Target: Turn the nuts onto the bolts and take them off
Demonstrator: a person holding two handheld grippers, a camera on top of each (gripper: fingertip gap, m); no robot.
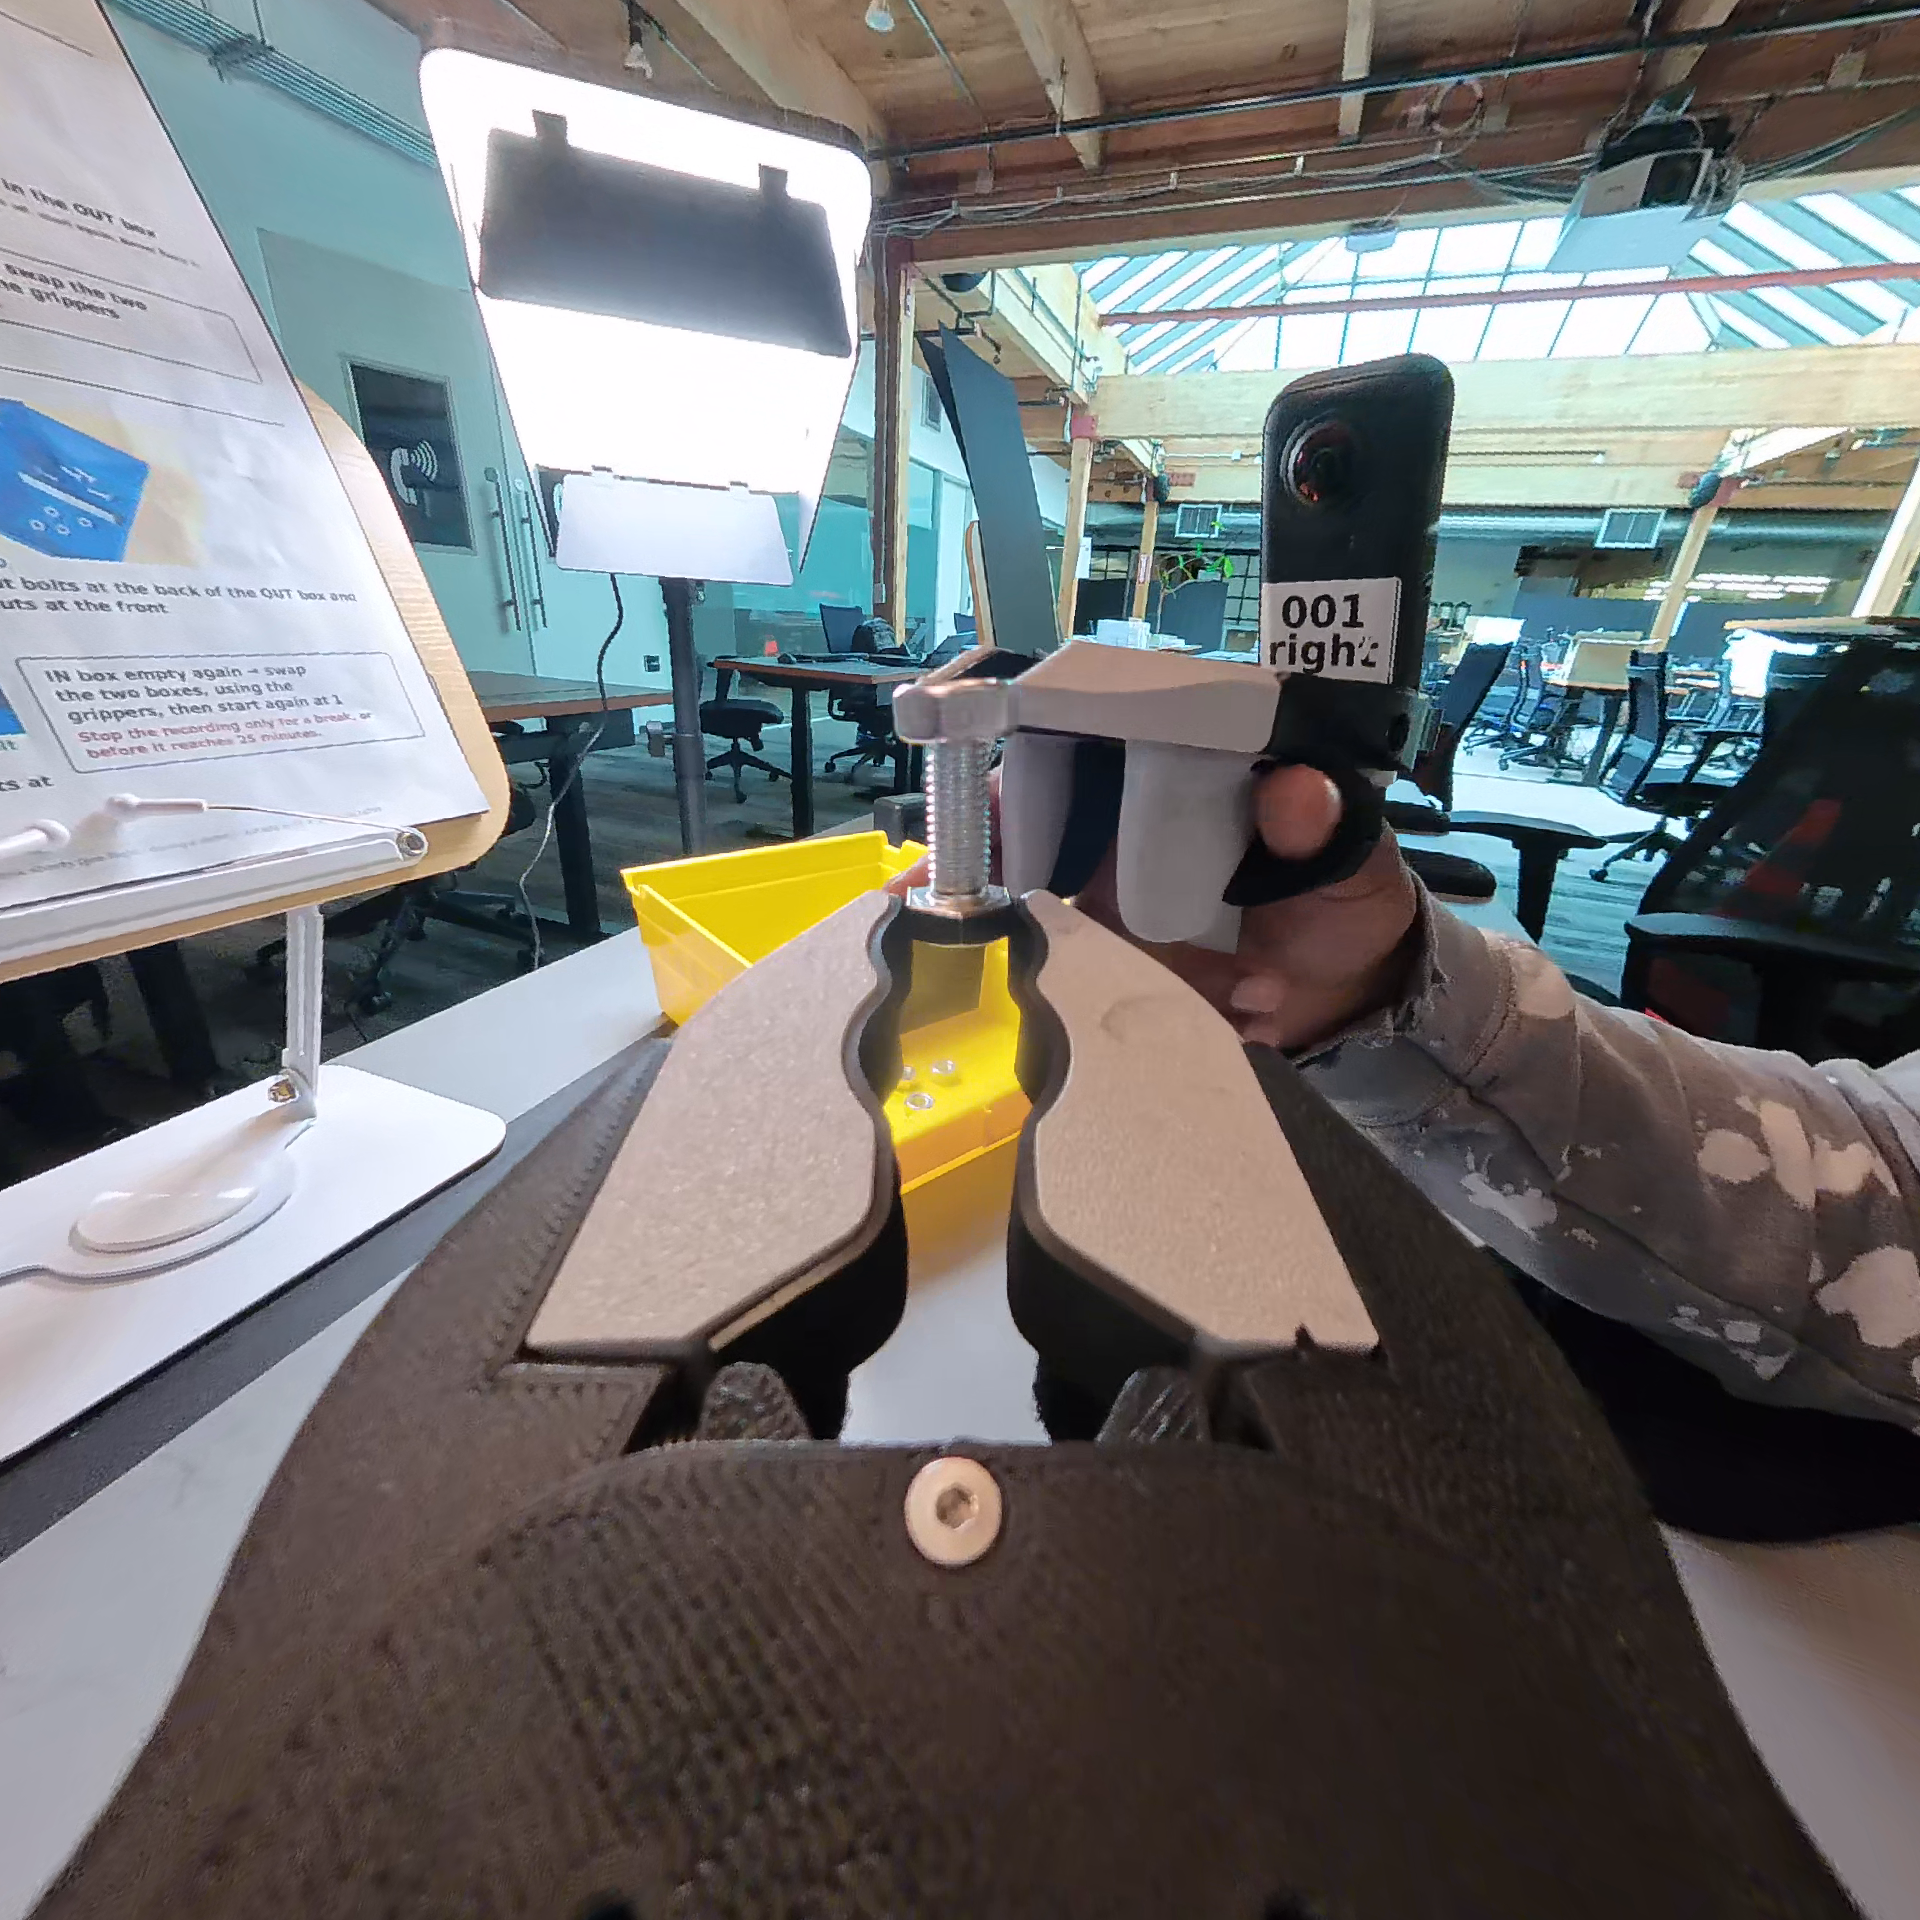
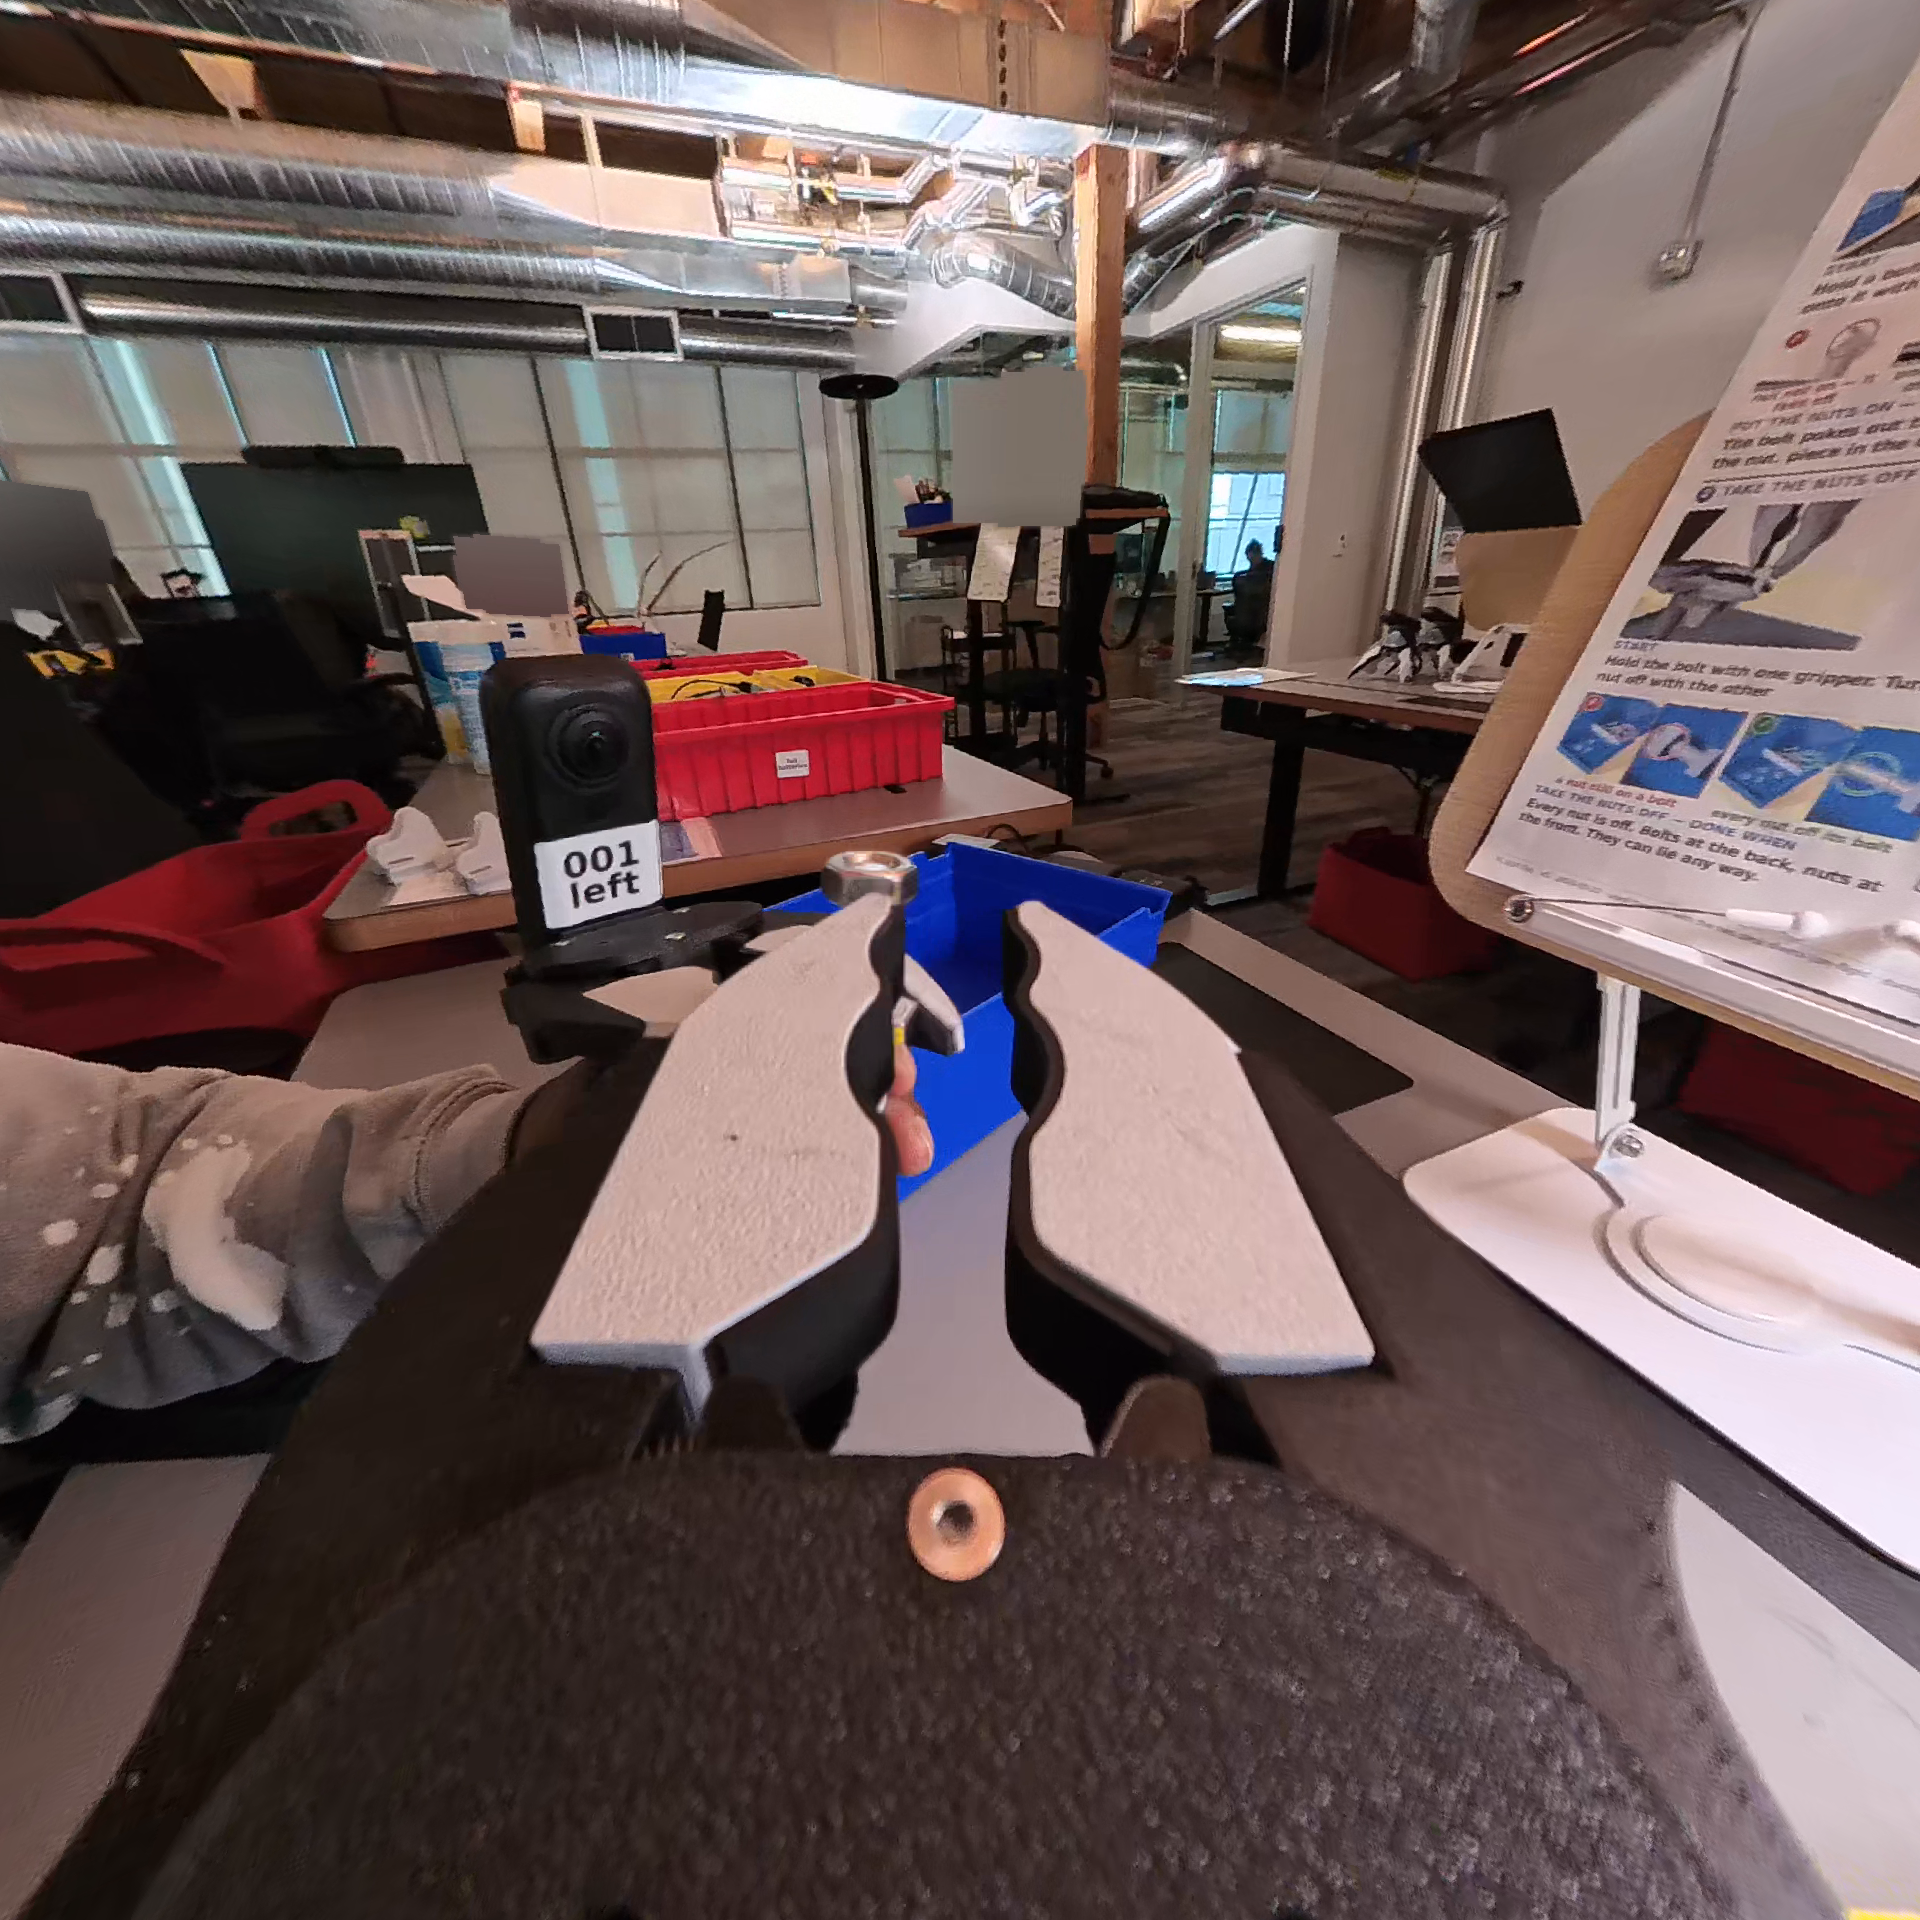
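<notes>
In the left wrist view my left gripper (image 1: 956,912) is shut on a hex nut (image 1: 956,920). A silver bolt (image 1: 958,800) stands upright out of the nut, head on top. My right gripper (image 1: 1003,691) reaches in from the right at the height of the bolt head. In the right wrist view my right gripper (image 2: 954,912) is open with nothing between its jaws. The bolt head (image 2: 871,878) sits just beyond its left fingertip; the shaft is hidden behind that finger. One finger of the left gripper (image 2: 930,1013) shows through the gap.
A yellow bin (image 1: 727,914) with loose nuts (image 1: 920,1086) lies behind the left gripper. A blue bin (image 2: 1049,920) lies behind the right gripper. An instruction sheet on a white stand (image 1: 301,997) (image 2: 1621,1060) stands beside them. A sleeved arm (image 1: 1558,1122) holds the right gripper. Only a small space, under 4 cm, lies between the two pairs of fingers.
</notes>
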